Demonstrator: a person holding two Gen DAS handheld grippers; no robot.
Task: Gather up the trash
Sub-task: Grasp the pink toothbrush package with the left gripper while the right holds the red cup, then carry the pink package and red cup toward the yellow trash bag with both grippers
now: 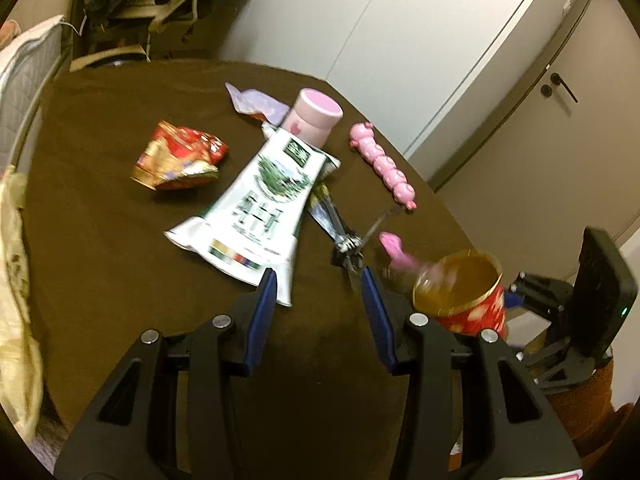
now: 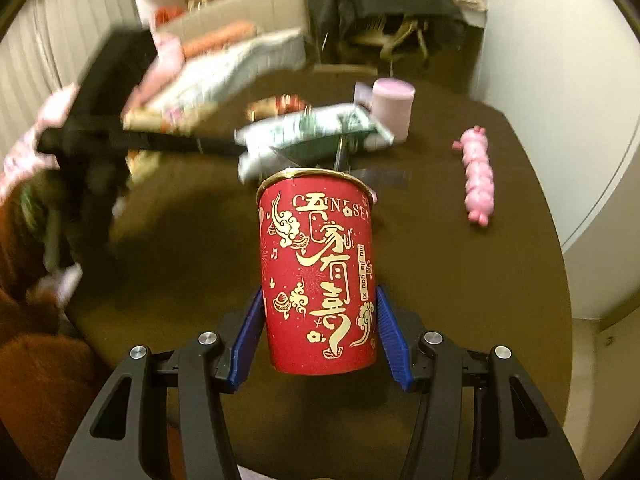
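Note:
On the brown-clothed table (image 1: 100, 220) lie a green-and-white bag (image 1: 260, 200), a crumpled red wrapper (image 1: 180, 156) and a purple wrapper (image 1: 256, 102). My left gripper (image 1: 318, 274) hovers open just short of the bag's near corner, nothing between its pads. My right gripper (image 2: 320, 292) is shut on a red paper cup (image 2: 320, 276) with gold lettering, held upright above the table. That red cup (image 1: 472, 300) shows at the right in the left wrist view, with a blurred pink piece (image 1: 396, 248) at its rim.
Scissors (image 1: 344, 236) lie beside the bag. A pink cylinder container (image 1: 312, 118) and a pink pig toy (image 1: 384, 164) stand further back. Pale bedding (image 1: 16, 240) hangs at the left edge, a white door (image 1: 520, 120) at the right, a cardboard box (image 2: 240, 8) behind.

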